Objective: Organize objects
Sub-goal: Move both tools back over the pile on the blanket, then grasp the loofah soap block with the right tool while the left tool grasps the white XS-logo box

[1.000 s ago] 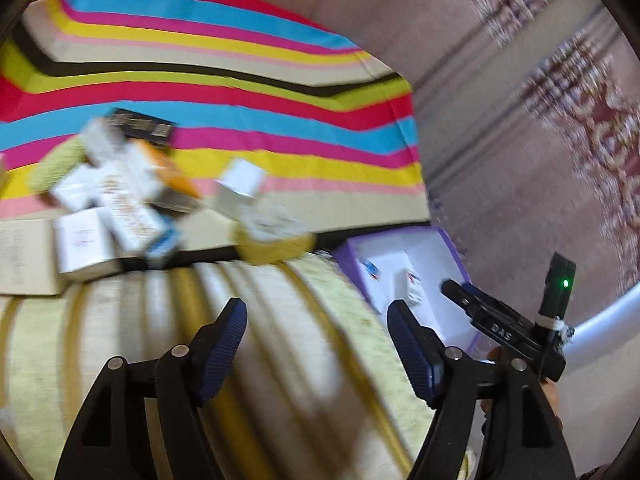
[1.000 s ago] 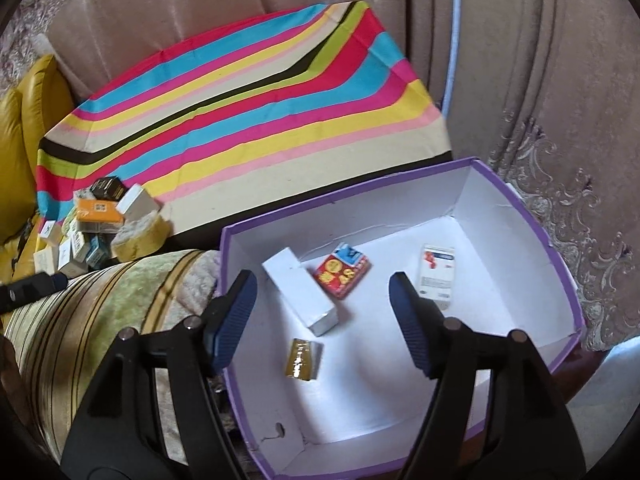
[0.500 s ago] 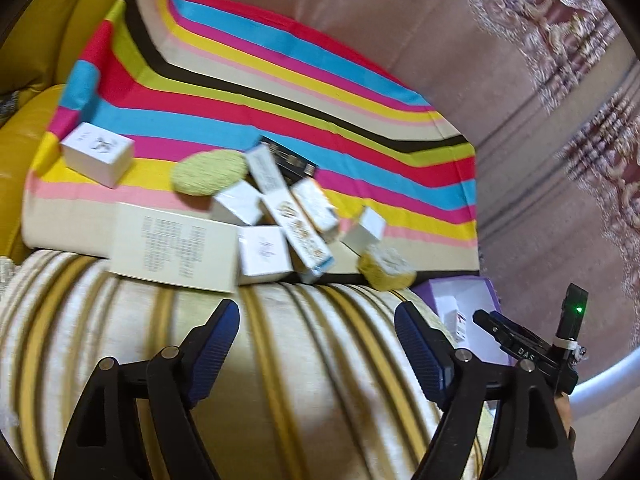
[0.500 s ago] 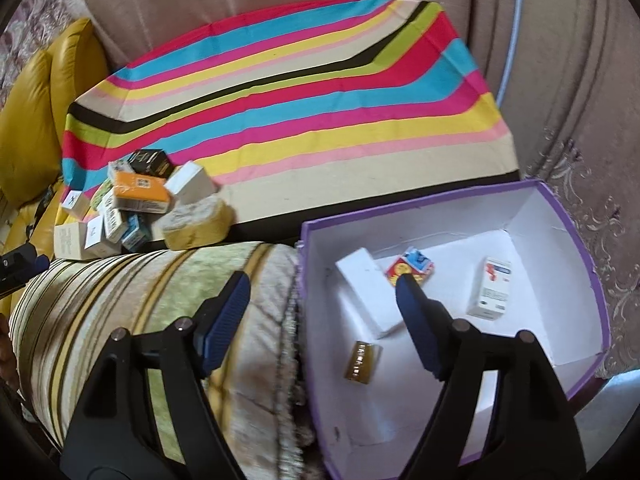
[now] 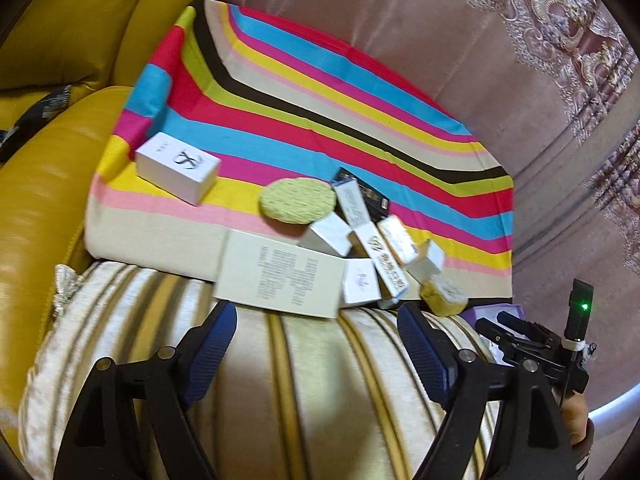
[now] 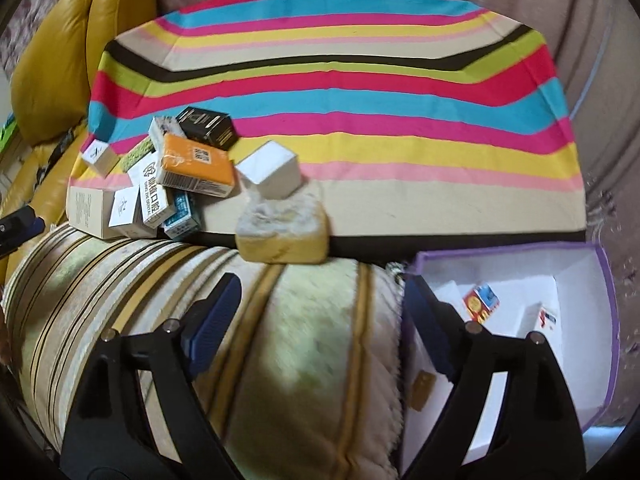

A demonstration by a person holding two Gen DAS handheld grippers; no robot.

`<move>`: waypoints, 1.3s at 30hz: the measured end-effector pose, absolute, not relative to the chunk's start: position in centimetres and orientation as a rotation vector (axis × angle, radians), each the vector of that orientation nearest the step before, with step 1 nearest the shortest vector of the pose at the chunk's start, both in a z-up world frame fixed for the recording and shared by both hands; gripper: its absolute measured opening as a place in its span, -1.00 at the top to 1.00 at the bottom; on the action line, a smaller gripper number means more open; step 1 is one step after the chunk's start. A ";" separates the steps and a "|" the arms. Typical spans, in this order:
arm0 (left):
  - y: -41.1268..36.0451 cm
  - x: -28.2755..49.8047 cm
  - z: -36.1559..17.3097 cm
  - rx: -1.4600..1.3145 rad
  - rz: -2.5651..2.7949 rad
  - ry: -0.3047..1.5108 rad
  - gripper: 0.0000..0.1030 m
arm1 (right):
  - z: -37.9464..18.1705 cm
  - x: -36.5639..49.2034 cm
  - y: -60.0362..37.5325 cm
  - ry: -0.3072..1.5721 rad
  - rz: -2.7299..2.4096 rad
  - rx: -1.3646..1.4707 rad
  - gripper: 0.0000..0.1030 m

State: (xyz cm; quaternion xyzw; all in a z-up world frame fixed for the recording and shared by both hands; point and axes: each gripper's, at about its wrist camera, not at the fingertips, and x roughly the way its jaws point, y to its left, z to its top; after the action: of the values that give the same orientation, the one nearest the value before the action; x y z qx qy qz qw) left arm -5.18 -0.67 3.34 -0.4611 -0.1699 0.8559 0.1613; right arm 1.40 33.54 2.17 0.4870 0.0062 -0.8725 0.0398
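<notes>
A striped cloth (image 6: 360,128) covers the surface between a yellow sofa (image 5: 52,184) and curtains (image 5: 540,92); a ribbed cushion (image 6: 304,344) lies in front. The left gripper (image 5: 316,344) and right gripper (image 6: 320,320) are opening, nothing between their jaws.

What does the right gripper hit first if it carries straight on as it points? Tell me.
Probably the striped cushion right under the empty, opening right gripper. The yellow sponge lies beyond; depth is unclear.

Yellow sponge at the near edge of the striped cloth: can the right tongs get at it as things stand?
Probably yes. The yellow sponge sits apart from the box pile, nothing on it, only the striped cushion between. The right tongs are empty, their jaws opening.
</notes>
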 end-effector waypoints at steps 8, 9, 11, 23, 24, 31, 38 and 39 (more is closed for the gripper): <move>-2.9 -6.4 3.1 -1.339 2.483 -0.439 -0.64 | 0.6 -1.3 30.7 0.137 -2.595 1.554 -0.67; -3.1 -6.6 3.0 -1.345 2.485 -0.430 -0.64 | 0.4 -1.5 30.6 0.142 -2.590 1.559 -0.67; -3.6 -7.1 2.9 -1.360 2.495 -0.403 -0.64 | -0.1 -2.2 30.2 0.157 -2.574 1.579 -0.67; -5.8 -14.1 3.0 -1.422 2.578 -0.194 -0.72 | -1.9 -4.7 29.7 0.173 -2.548 1.638 -0.67; -5.9 -14.9 2.8 -1.436 2.576 -0.180 -0.73 | -2.0 -4.8 29.6 0.173 -2.547 1.637 -0.67; -5.8 -20.0 0.8 -1.496 2.555 0.002 -0.74 | -2.5 -5.5 29.6 0.156 -2.546 1.637 -0.65; -4.8 -22.3 -1.5 -1.528 2.523 0.160 -0.82 | -3.5 -6.3 30.2 0.102 -2.519 1.661 -0.47; -4.7 -22.5 -1.8 -1.534 2.520 0.166 -0.86 | -3.5 -6.4 30.3 0.100 -2.521 1.660 -0.47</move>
State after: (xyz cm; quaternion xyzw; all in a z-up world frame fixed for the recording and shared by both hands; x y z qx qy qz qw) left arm -22.48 -4.75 -1.84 -0.5168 0.0558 0.8492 0.0933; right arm -6.37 30.26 -3.53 0.5488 0.0329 -0.8331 0.0607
